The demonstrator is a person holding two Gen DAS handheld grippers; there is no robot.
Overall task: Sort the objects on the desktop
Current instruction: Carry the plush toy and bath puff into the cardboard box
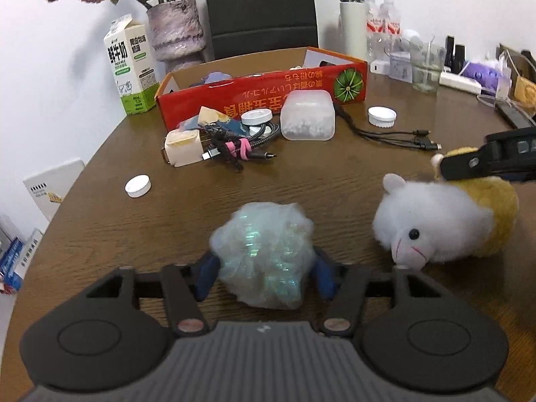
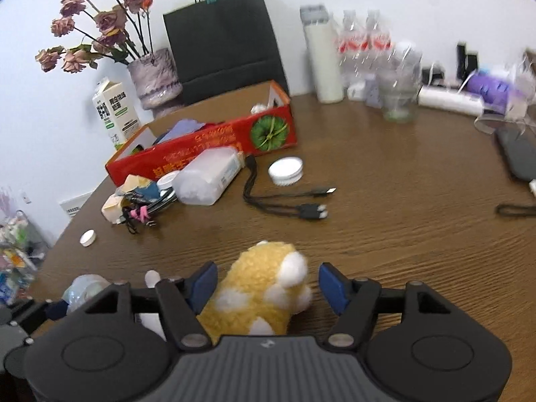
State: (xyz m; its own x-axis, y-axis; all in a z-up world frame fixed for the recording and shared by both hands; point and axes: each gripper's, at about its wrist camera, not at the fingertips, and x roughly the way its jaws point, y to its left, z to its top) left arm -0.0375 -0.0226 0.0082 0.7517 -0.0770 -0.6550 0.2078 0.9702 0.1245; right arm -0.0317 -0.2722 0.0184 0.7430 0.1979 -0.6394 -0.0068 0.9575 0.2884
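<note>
Sitting on the brown wooden table (image 1: pixel 335 181) was a crinkly ball of shiny plastic wrap (image 1: pixel 264 254). It looked pale and see-through, with little green and blue sparkles on it. The left gripper (image 1: pixel 266 274) had its two blue pads pressed against the ball's sides, so it was holding the ball.

Just beside the ball lay a fluffy toy hamster (image 1: pixel 442 221). Its face was white with one small black eye and a pink mouth. Its back was yellow with white spots. In the right wrist view the toy (image 2: pixel 261 291) lay between the fingers of the right gripper (image 2: pixel 268 284). The left blue pad (image 2: pixel 202 283) was close against the fur, but the right pad stood apart from the toy. So those fingers were open and not squeezing it.

Farther back on the table stood a long red box (image 1: pixel 261 93) with some things inside. In front of it lay a cloudy plastic tub (image 1: pixel 308 117), a bundle of cables (image 1: pixel 234 144) and a few white lids (image 1: pixel 138 186). A milk carton (image 1: pixel 129 67) and a vase of dried roses (image 1: pixel 176 30) stood behind.
</note>
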